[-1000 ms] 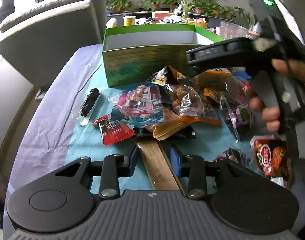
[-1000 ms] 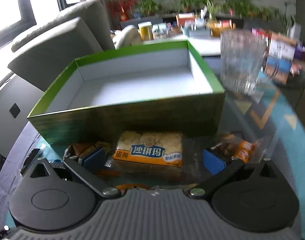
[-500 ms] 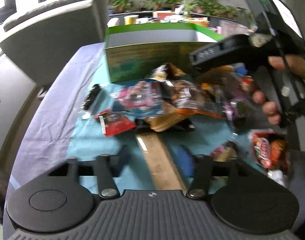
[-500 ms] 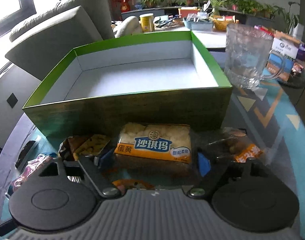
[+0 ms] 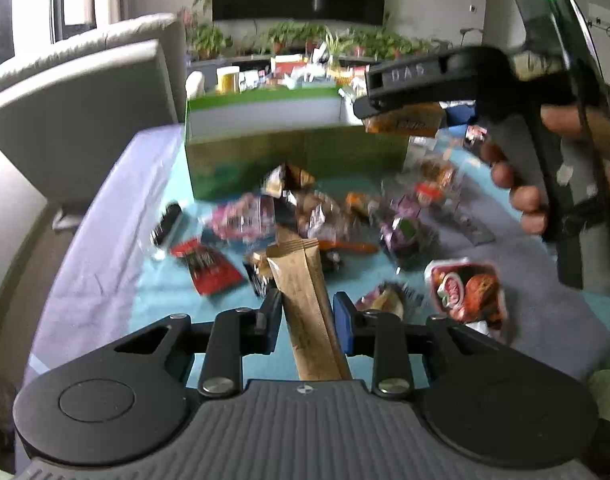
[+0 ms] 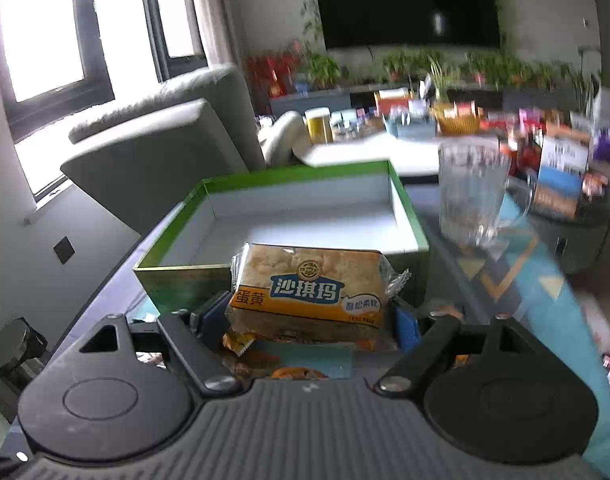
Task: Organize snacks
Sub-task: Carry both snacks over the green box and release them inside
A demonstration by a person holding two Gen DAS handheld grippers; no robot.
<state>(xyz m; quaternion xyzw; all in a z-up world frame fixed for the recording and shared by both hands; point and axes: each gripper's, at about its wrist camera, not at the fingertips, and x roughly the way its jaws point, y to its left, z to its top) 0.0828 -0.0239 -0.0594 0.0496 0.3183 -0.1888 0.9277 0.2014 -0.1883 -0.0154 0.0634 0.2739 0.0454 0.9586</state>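
A long tan stick packet [image 5: 301, 280] sits between the blue pads of my left gripper [image 5: 307, 320], whose jaws are closing on it; its far end is raised above the snack pile [image 5: 325, 216]. My right gripper [image 6: 305, 320] is shut on a yellow cake packet [image 6: 309, 288] with blue lettering. It holds the packet just in front of the near wall of the green box [image 6: 409, 216], whose white inside shows nothing in it. In the left wrist view, the right gripper [image 5: 401, 120] hangs at the box's [image 5: 289, 160] right corner, held by a hand [image 5: 517, 184].
Loose snacks lie on the teal cloth: a red packet [image 5: 207, 266], a red-and-white packet [image 5: 467, 292], a purple one [image 5: 405, 232]. A glass mug [image 6: 471, 196] stands right of the box. A grey armchair [image 5: 85, 112] is at the left.
The left jaws narrowed onto the tan stick and raised it off the cloth. The right gripper rose with the cake packet from the foot of the box wall to rim height.
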